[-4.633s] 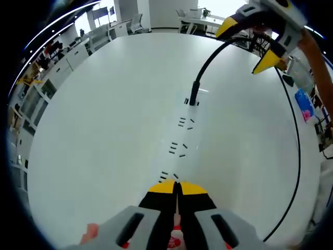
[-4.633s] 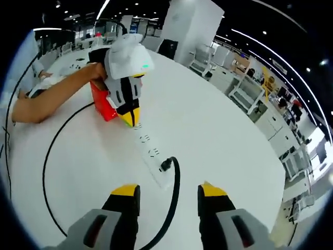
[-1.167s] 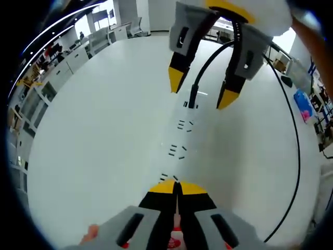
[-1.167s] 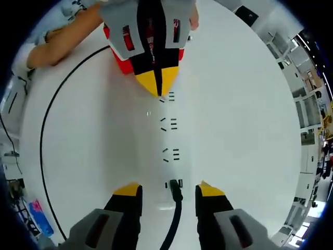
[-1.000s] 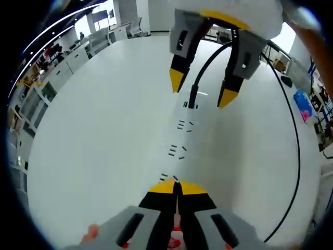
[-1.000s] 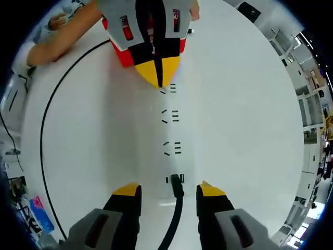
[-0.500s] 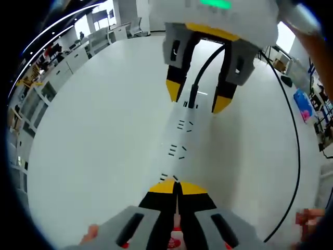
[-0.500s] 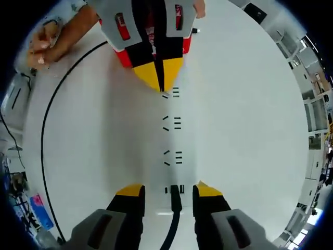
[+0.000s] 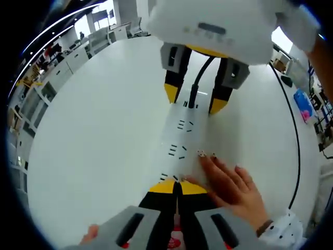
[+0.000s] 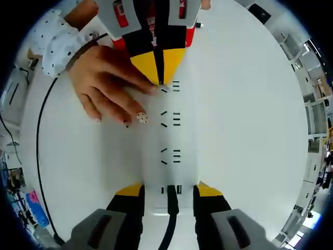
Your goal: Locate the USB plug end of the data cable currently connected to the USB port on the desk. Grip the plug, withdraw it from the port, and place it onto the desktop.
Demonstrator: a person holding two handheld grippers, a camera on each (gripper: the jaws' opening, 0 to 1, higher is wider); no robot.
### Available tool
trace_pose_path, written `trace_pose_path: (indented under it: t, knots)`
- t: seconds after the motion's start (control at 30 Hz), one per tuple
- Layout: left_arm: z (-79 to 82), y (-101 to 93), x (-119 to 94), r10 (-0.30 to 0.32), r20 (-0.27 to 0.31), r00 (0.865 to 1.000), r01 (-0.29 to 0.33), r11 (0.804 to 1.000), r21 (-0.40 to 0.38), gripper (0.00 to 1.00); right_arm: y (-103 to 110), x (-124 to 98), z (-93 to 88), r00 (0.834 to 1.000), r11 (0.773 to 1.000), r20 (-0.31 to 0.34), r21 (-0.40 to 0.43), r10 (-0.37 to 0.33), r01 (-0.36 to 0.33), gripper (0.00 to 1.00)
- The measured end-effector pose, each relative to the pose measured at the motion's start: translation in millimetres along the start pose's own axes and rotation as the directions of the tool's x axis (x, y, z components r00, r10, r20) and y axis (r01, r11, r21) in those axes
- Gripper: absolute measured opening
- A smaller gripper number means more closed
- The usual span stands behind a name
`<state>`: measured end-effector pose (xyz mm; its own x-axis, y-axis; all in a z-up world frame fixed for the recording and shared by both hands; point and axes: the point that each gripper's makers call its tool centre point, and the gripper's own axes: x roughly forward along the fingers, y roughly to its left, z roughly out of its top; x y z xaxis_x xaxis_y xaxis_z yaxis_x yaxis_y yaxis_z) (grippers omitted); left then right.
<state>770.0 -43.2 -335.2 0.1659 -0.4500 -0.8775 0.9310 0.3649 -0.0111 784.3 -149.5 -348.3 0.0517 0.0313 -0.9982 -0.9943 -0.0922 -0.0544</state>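
A: The fingers? The right gripper (image 10: 169,190) has its jaws apart, one on each side of the plug (image 10: 171,197), not yet clamped. The left gripper (image 9: 177,186) is closed on nothing, tips on the strip (image 9: 179,136).

B: And the plug?

A: Seated in the strip's end socket, cable (image 9: 297,151) looping over the table (image 9: 93,125). A hand (image 9: 227,182) presses the strip beside the left gripper.

The black plug (image 10: 171,190) sits seated in the end socket of the white power strip (image 10: 171,151), directly between the right gripper (image 10: 169,190)'s spread yellow-tipped jaws, untouched by either; its black cable (image 10: 167,229) trails back between those jaws. In the left gripper view the plug (image 9: 193,96) stands upright at the strip (image 9: 179,140)'s far end, well ahead of the left gripper (image 9: 177,186)'s closed tips; the cable (image 9: 205,66) curves up behind it.
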Motion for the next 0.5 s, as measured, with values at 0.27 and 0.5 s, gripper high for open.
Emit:
trace_pose_path:
  t: [0.27, 0.5]
  knots:
    - [0.3, 0.7, -0.8, 0.002, 0.003, 1.0, -0.002, 1.0, -0.002, 0.02, 0.5, 0.0, -0.1, 1.0, 1.0, -0.004, -0.005, -0.005, 0.005, 0.38]
    - [0.0, 0.0, -1.0, 0.002, 0.002, 1.0, -0.002, 1.0, -0.002, 0.02, 2.8, 0.7, 0.1, 1.0, 1.0, -0.018, -0.01, -0.01, 0.01, 0.37]
